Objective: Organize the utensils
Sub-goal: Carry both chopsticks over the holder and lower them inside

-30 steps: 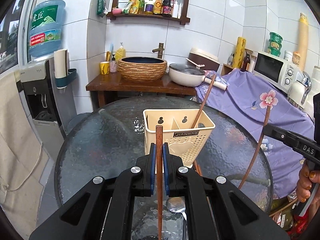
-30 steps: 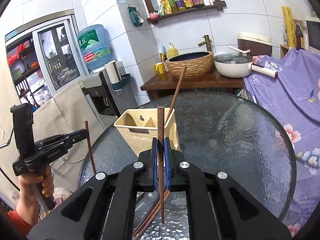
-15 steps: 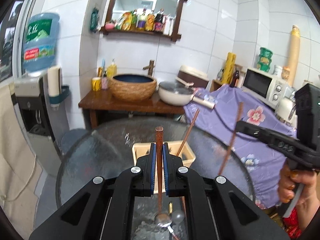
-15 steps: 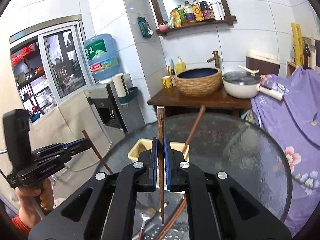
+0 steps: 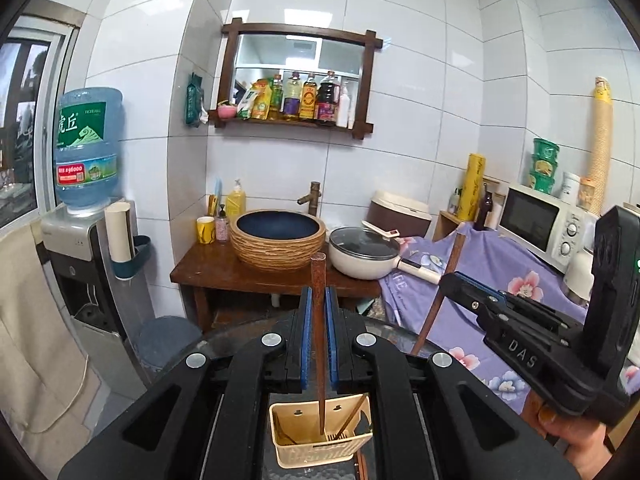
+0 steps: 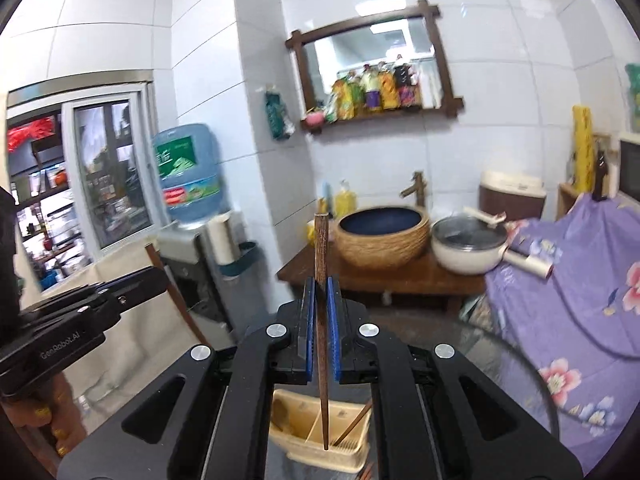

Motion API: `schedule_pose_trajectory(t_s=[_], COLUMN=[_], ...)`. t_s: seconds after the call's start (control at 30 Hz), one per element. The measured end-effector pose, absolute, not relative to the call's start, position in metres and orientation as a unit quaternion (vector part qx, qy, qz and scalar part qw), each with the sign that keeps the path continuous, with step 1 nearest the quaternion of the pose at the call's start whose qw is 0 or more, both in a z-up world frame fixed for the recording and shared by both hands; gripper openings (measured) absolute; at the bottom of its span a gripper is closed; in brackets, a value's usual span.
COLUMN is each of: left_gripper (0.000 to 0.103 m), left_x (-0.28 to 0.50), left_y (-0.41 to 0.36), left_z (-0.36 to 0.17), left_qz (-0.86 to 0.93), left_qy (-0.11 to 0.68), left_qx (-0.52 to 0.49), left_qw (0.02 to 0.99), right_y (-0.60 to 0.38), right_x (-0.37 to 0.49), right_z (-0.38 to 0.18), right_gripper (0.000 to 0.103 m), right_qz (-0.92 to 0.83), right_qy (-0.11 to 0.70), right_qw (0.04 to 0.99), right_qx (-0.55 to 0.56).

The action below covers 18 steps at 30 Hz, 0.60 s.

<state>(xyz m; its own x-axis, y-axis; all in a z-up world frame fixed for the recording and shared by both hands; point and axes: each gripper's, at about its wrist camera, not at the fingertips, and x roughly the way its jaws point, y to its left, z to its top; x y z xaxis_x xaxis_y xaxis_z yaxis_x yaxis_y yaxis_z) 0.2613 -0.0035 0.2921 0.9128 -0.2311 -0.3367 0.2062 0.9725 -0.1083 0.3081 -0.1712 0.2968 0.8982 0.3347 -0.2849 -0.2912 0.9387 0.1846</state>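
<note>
Left chopstick (image 5: 319, 320): dark wood, upright, pinched between the blue pads of the left gripper (image 5: 319, 304), blunt end sticking up above the jaws, thin end hanging down below them

Right chopstick (image 6: 322, 300): same setup, clamped in the right gripper (image 6: 321, 304), jaws pressed together on it, tip hanging below

Cream utensil holder (image 5: 316, 452): sits below and ahead of both claws on the glass table (image 6: 516, 364). In each wrist view the held chopstick's tip lines up over the holder's divided compartments; can't tell from these views if either tip is inside or above the rim. One more chopstick (image 5: 352, 416) leans diagonally in the holder, to the right of the held stick

From the left wrist view the right gripper shows off to the right, a hand (image 5: 576, 436) on its grip. From the right wrist view the left gripper is off to the left

Beyond the claws: woven basin (image 5: 279, 244) and lidded pan (image 5: 366, 252) on a wooden stand, water dispenser (image 5: 86, 208) to the left, purple floral cloth (image 6: 572, 292) to the right
</note>
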Motion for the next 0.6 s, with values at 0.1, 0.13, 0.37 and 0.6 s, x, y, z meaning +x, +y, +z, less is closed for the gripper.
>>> schedule_pose_trajectory(t_s=[0.1,0.13,0.37,0.6], left_gripper=[0.007,0.007,0.007,0.007], left_x=[0.274,0.277,0.301,0.314], left_y=[-0.004,-0.004,0.003,0.007], left_z=[0.278,0.272,0.218,0.177], left_qz=[-0.095,-0.09,-0.068,-0.064], left_qy=[0.183,0.185,0.229,0.269], left_qx=[-0.033,-0.031,-0.034,-0.038], left_qw=[0.978,0.978,0.97,0.96], right_y=[-0.166,-0.165,-0.164,-0.158], right_x=[0.322,0.327,0.349,0.35], right_z=[0.277,0.267,0.2,0.166], right_gripper=[0.007,0.007,0.007,0.007], right_qz=[0.139,0.135,0.123,0.124], right_qy=[0.161,0.168,0.221,0.244], right_qw=[0.975,0.974,0.964,0.958], right_qx=[0.064,0.066,0.08,0.08])
